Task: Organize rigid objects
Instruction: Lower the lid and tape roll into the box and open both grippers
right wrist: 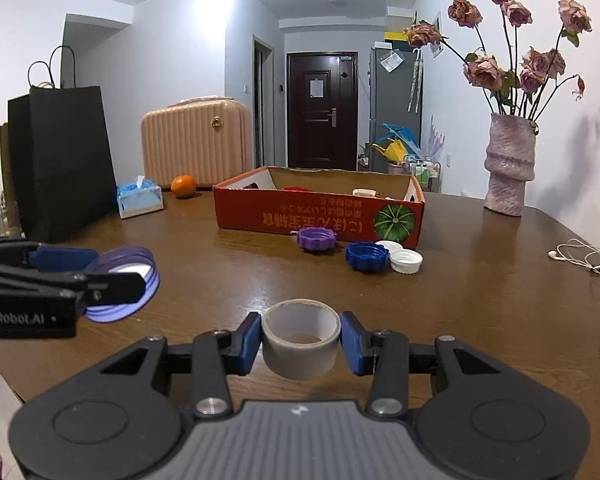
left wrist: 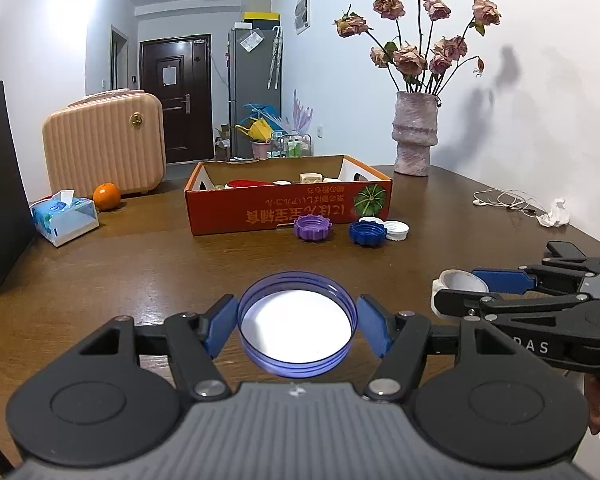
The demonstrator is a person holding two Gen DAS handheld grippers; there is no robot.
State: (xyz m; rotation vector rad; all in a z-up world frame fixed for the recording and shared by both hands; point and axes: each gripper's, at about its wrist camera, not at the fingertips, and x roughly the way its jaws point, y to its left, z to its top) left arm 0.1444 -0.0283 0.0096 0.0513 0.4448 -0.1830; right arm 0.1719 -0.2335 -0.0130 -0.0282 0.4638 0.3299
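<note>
My left gripper [left wrist: 297,326] is shut on a clear blue-tinted jar lid [left wrist: 297,322] with a white inside, held above the brown table [left wrist: 140,272]. My right gripper [right wrist: 300,338] is shut on a grey tape roll [right wrist: 300,340], also off the table. The two grippers hang side by side; the left gripper [right wrist: 100,280] with its blue-tinted lid [right wrist: 134,276] shows in the right wrist view. Ahead stands an orange cardboard box [left wrist: 288,204] with several items inside. Before it lie a purple cap [left wrist: 313,227], a dark blue cap [left wrist: 367,233] and a white cap [left wrist: 396,230].
A tissue pack [left wrist: 64,216], an orange [left wrist: 106,196] and a pink suitcase [left wrist: 104,144] sit at the left. A vase of dried roses [left wrist: 415,132] stands at the back right, with earphones [left wrist: 504,200] and crumpled paper [left wrist: 556,214] beside it. A black bag [right wrist: 60,160] stands far left.
</note>
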